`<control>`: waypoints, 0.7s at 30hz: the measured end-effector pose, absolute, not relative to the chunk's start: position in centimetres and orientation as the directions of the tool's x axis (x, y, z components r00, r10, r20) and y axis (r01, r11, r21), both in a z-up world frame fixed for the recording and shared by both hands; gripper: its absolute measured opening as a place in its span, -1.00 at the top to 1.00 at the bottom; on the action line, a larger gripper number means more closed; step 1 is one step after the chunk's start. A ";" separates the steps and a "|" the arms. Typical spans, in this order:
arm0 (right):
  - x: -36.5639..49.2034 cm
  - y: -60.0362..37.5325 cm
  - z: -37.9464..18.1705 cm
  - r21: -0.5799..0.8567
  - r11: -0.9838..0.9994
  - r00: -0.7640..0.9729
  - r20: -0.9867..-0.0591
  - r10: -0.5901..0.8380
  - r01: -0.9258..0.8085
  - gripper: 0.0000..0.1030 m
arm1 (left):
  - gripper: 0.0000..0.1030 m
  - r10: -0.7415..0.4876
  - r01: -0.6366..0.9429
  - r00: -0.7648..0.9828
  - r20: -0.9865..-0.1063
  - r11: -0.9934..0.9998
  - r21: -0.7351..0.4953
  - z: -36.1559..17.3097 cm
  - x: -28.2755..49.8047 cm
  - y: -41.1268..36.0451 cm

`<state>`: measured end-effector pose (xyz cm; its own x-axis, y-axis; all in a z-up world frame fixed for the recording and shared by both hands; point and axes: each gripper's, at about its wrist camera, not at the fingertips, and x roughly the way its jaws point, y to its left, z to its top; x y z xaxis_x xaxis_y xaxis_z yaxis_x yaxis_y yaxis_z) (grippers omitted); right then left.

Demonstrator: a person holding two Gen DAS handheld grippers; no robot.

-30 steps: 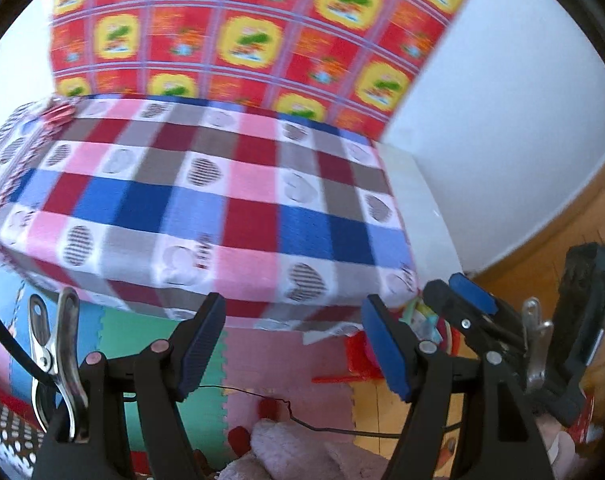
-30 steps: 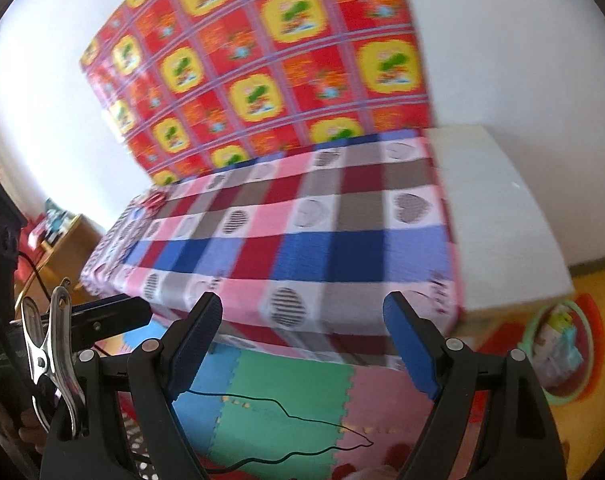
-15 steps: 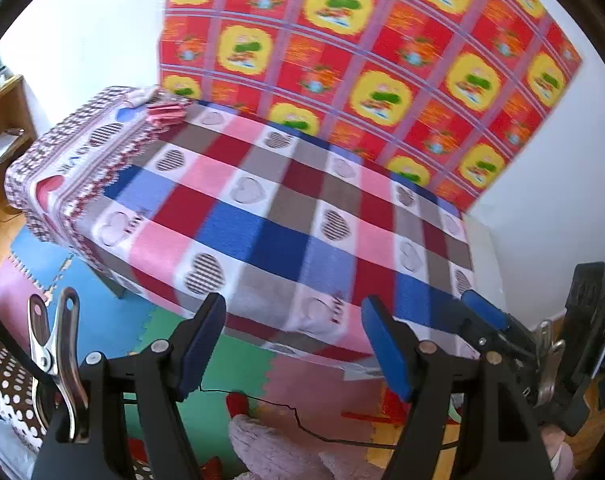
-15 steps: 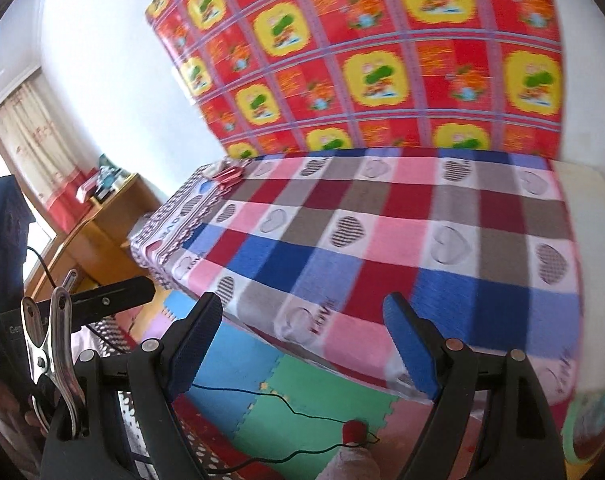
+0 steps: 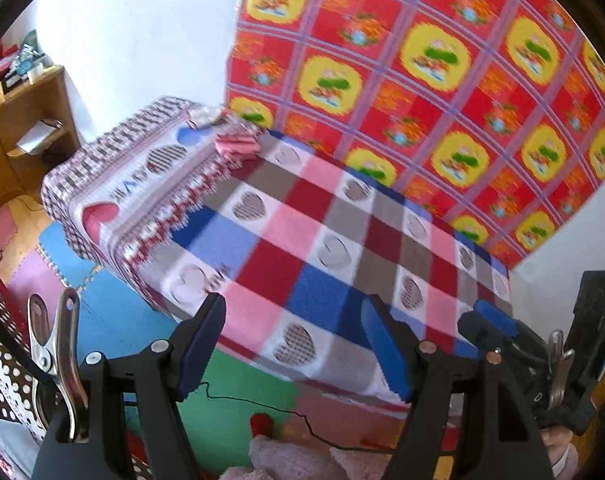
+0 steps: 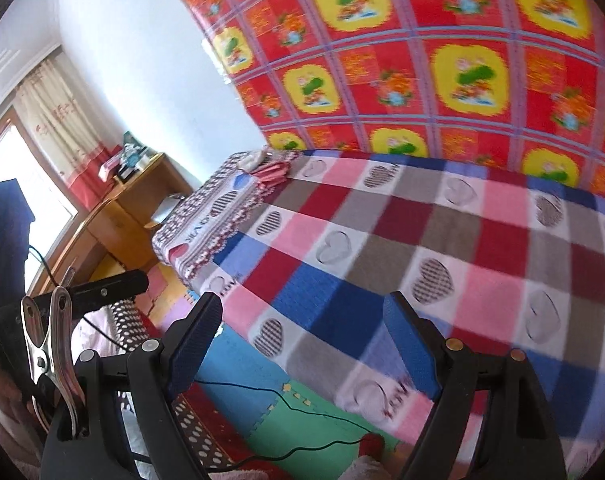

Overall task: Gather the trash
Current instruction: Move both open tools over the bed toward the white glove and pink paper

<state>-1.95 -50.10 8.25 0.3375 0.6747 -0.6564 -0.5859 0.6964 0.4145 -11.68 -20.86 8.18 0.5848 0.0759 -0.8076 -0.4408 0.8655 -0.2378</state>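
1. The left gripper [image 5: 294, 344] is spread wide, gripping nothing.
2. The right gripper [image 6: 302, 344] likewise gapes empty.
3. Both hang above the checked bed [image 5: 342, 248].
4. Crumpled pink trash [image 5: 237, 145] lies at the bed's far corner, near the wooden shelf [image 5: 26, 128].

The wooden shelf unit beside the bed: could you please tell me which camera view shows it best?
The right wrist view: the wooden shelf unit shows its cluttered top, a shelf and its side. The left wrist view squeezes it against the picture's left edge, partly cut off.
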 end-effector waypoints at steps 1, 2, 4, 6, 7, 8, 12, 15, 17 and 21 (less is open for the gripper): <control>-1.7 -49.5 8.3 0.411 0.692 0.335 -0.655 0.677 -0.594 -0.66 | -0.43 0.086 -0.451 0.583 -0.808 0.862 -0.233 8.3 -11.4 -19.9; -1.4 -48.7 8.4 0.404 0.687 0.333 -0.655 0.678 -0.603 -0.66 | -0.43 0.089 -0.456 0.581 -0.809 0.859 -0.233 8.3 -11.3 -19.4; -0.7 -47.1 8.5 0.400 0.681 0.322 -0.661 0.678 -0.613 -0.66 | -0.43 0.091 -0.470 0.582 -0.808 0.849 -0.242 8.4 -10.9 -17.8; 0.0 -45.9 8.5 0.403 0.669 0.306 -0.662 0.684 -0.624 -0.66 | -0.43 0.100 -0.487 0.579 -0.809 0.838 -0.245 8.4 -10.3 -16.1; 0.2 -45.4 8.6 0.400 0.669 0.305 -0.664 0.683 -0.627 -0.66 | -0.43 0.102 -0.492 0.577 -0.810 0.835 -0.245 8.4 -10.1 -15.4; 0.6 -44.5 8.7 0.393 0.668 0.303 -0.668 0.679 -0.632 -0.66 | -0.43 0.103 -0.495 0.577 -0.811 0.833 -0.246 8.4 -9.9 -14.7; 1.5 -42.1 9.1 0.390 0.664 0.297 -0.671 0.680 -0.638 -0.66 | -0.43 0.109 -0.498 0.578 -0.808 0.832 -0.244 8.5 -8.5 -11.6; 2.2 -40.1 9.1 0.390 0.669 0.300 -0.673 0.676 -0.633 -0.66 | -0.43 0.103 -0.485 0.586 -0.804 0.839 -0.247 8.5 -7.3 -9.1; 2.5 -38.9 9.2 0.385 0.678 0.309 -0.676 0.669 -0.626 -0.66 | -0.43 0.090 -0.466 0.591 -0.801 0.849 -0.248 8.3 -6.4 -7.5; 3.2 -36.6 9.0 0.379 0.713 0.339 -0.685 0.645 -0.590 -0.66 | -0.43 0.060 -0.424 0.591 -0.805 0.872 -0.246 8.2 -4.3 -4.5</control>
<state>3.22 -36.62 9.05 0.3386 0.6447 -0.6853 -0.5900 0.7129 0.3791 -4.27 -4.48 8.16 0.5906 0.0600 -0.8048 -0.4239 0.8716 -0.2461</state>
